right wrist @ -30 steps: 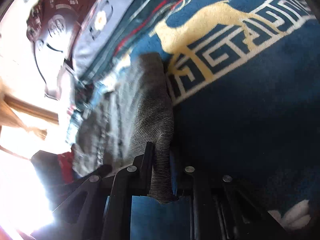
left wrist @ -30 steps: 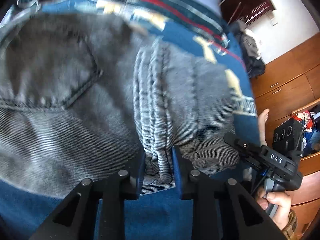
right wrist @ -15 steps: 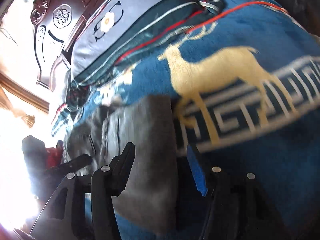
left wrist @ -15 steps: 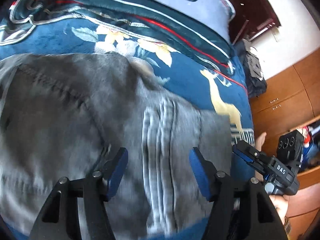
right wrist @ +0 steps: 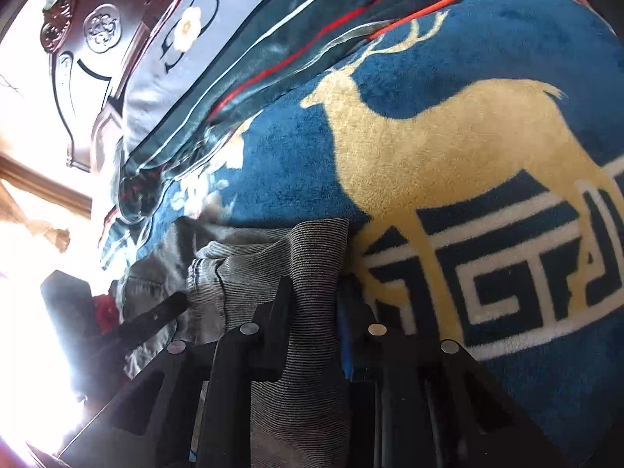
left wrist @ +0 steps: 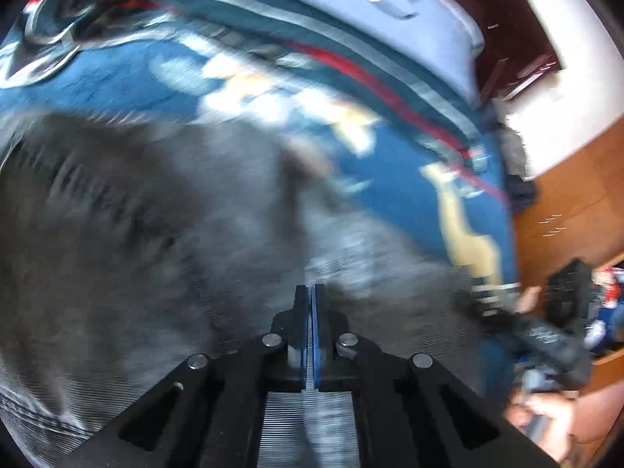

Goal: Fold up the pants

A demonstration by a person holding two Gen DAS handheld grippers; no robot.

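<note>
The grey, finely ribbed denim pants [left wrist: 163, 241] lie spread on a bed covered by a plush dark-blue blanket with a gold deer and a white key-pattern border [right wrist: 448, 163]. In the left wrist view, which is blurred by motion, the pants fill everything ahead of and to the left of the jaws, and the cloth also shows below them, between the black finger arms.

The left gripper [left wrist: 311, 296] has its jaws fully together, the two blue pads face to face with only a hairline between them. No fold of cloth can be made out between the tips; the pants lie just beyond and under them. To the right of these jaws, past the edge of the pants, the other black gripper and the person's hand [left wrist: 546, 421] holding it appear as a blur, in front of brown wooden cupboards [left wrist: 577, 202].

In the right wrist view the right gripper [right wrist: 312, 300] is closing its jaws, and a folded strip of the pants [right wrist: 308, 273] runs straight through the narrow gap, reaching a little ahead of the tips and back between the arms. The left finger presses against the strip; the blue pad of the right finger sits just at its other edge. Left of these jaws the rest of the pants lies rumpled, with a black finger of the other gripper [right wrist: 156, 316] laid over it. Ahead and right of the jaws is bare blanket with the deer. Farther ahead lies a pale grey pillow with a white flower [right wrist: 175, 39] against a carved dark wooden headboard [right wrist: 89, 31].
</note>
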